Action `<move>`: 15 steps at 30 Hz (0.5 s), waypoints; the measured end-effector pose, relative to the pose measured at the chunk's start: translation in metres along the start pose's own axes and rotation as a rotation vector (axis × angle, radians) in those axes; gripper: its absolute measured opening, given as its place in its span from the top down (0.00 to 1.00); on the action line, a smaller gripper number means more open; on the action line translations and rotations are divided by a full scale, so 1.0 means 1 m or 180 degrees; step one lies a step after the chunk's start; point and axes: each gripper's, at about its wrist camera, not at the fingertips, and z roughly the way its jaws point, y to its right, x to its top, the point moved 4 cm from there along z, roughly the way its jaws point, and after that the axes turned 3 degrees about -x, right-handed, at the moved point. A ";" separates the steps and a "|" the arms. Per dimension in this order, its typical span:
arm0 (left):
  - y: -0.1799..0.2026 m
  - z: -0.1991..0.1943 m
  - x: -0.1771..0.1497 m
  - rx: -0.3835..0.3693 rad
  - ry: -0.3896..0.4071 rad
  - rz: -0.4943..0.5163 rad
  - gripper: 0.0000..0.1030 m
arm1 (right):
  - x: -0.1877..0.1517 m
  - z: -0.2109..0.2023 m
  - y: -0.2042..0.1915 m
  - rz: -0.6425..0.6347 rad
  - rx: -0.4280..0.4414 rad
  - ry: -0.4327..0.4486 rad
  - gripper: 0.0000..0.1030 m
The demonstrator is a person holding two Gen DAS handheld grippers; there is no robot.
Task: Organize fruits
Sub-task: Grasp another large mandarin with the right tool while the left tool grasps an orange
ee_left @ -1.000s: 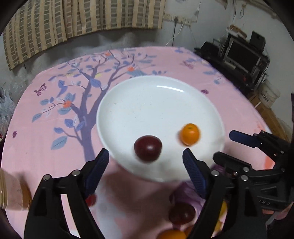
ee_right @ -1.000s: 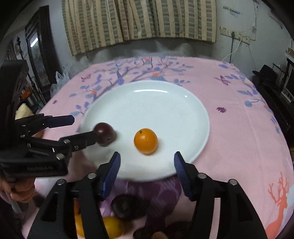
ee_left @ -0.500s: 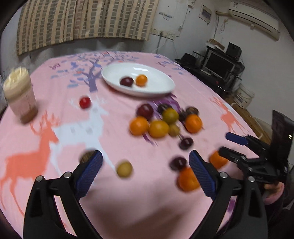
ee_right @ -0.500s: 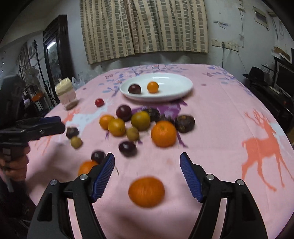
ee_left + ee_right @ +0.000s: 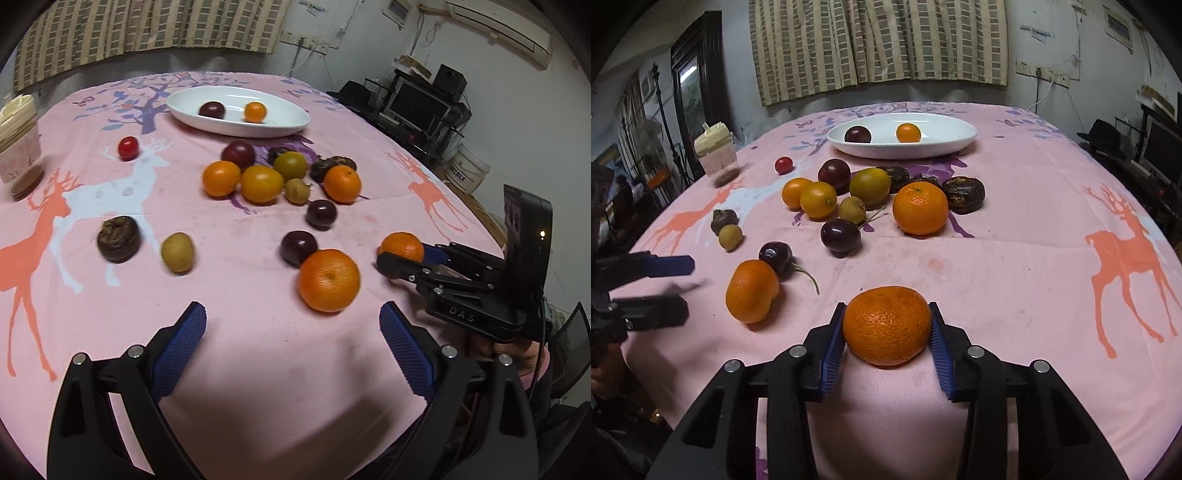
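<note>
The tangerine (image 5: 886, 325) sat at the near edge of the bench (image 5: 1015, 258), squeezed between the blue pads of my right tongs (image 5: 886, 334), which had closed on both its sides. My left tongs (image 5: 291, 350) hung wide apart and empty above the pink cloth, just short of another orange (image 5: 328, 280), while the white plate (image 5: 945, 142) at the far end held a plum (image 5: 857, 134) and a small orange (image 5: 908, 133).

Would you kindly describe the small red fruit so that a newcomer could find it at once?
Start at the white plate at the far end of the pink tablecloth, then look toward the lidded cup on the left. Between them lies the small red fruit, alone, apart from the central fruit cluster. It is the only bright red piece, and smaller than the oranges and dark plums.
</note>
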 end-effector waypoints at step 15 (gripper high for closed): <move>0.021 0.050 0.016 0.0137 -0.0356 0.0186 0.35 | -0.003 -0.002 0.008 0.0220 0.0317 0.0083 0.59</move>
